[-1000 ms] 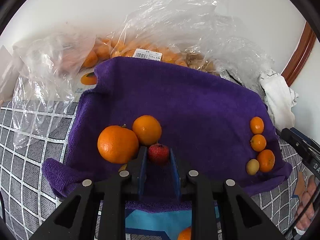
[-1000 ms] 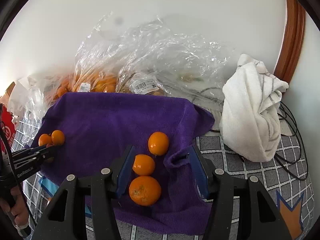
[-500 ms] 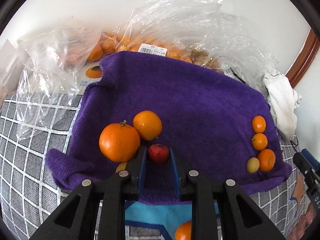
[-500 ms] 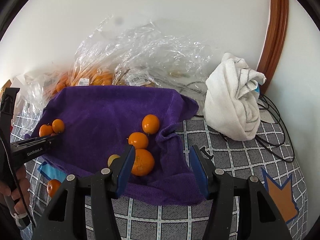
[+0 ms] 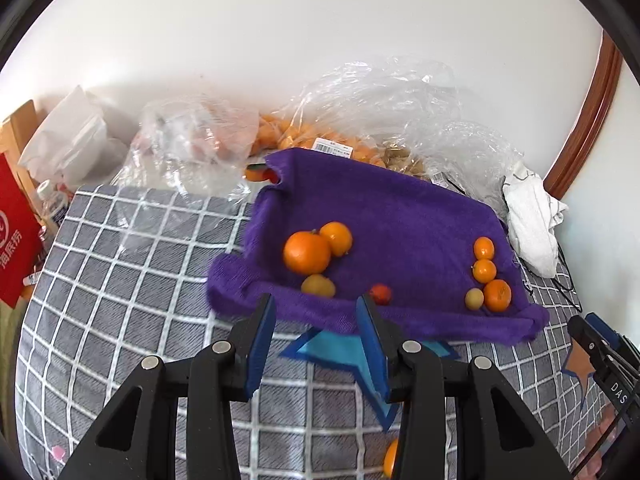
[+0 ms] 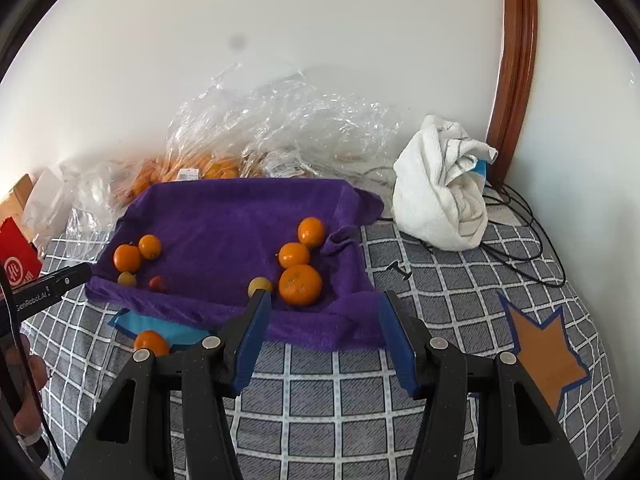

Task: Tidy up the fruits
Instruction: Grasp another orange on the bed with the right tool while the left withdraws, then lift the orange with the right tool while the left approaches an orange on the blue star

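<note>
A purple towel (image 5: 400,208) carries two clusters of fruit. On its left lie a big orange (image 5: 307,252), a smaller orange (image 5: 337,238), a yellow fruit (image 5: 318,286) and a small red fruit (image 5: 380,294) near the front edge. On its right sit three small oranges (image 5: 484,271) and a yellowish fruit (image 5: 474,299). My left gripper (image 5: 315,302) hovers before the towel's front edge, its jaws opening with nothing between them. My right gripper (image 6: 326,300) stands open and empty in front of the right cluster (image 6: 300,285).
A loose orange (image 6: 151,343) lies on a blue star patch on the grey checked cloth (image 6: 340,380). Clear plastic bags (image 6: 280,132) with more fruit lie behind the towel. A white bundled cloth (image 6: 440,200) and cables sit at the right, a red box (image 6: 16,268) at the left.
The left gripper let go of the red fruit, which now lies on the towel, and drew back and up. The right gripper also drew back from the towel.
</note>
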`<state>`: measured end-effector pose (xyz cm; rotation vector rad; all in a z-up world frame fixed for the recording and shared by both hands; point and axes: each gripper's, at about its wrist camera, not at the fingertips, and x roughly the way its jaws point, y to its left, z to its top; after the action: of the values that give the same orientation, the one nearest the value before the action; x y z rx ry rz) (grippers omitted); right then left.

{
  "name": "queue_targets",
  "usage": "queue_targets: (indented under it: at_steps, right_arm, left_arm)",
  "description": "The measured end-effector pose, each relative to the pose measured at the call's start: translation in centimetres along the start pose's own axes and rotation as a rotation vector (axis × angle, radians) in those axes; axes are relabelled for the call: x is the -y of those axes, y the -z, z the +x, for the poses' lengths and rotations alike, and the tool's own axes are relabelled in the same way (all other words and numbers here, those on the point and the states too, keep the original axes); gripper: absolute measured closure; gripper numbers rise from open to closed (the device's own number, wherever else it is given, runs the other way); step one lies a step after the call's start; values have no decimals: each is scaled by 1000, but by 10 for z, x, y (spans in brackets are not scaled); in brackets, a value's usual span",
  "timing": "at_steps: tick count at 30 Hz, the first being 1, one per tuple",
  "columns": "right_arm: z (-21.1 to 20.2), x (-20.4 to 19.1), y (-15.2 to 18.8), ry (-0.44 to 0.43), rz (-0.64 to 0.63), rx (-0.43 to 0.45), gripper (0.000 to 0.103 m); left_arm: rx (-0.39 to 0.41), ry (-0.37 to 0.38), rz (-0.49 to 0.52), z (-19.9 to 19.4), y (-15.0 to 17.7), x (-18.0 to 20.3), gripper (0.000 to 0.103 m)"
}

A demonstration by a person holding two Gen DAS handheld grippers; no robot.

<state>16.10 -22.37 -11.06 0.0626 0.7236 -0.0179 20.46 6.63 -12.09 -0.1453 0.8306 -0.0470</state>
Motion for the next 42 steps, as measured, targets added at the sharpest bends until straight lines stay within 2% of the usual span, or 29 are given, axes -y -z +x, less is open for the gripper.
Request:
queue_targets:
  at_steps: [2, 12, 17, 23, 30, 31, 33, 42]
  right_arm:
    - [-4, -6, 7, -10, -13, -9, 47]
    - [-4, -55, 55, -90, -60, -78, 48]
    - [2, -88, 75, -155, -99, -106, 48]
    - [13, -118, 87, -211, -109, -138, 48]
    - [33, -136, 98, -191, -130, -189, 49]
    - [36, -138, 99, -185, -139, -195, 51]
    - [40, -141, 102, -181, -151, -201, 67]
    - [34, -134, 100, -155, -158, -152, 67]
  left_arm:
    - [11, -26, -11, -7, 9, -9, 63]
    - [-27, -44, -61, -15, 50, -55, 63]
    - [-52, -42, -82, -14, 58, -77, 61]
    - [-31, -40, -96, -16, 60, -97, 57]
    - [-37, -21, -90, -7, 55, -107, 56]
    - [-40, -17, -93, -4, 53, -108, 56]
    - [-45, -3, -98, 0, 50, -109, 56]
    - [-55, 33, -69, 13, 46, -98, 56]
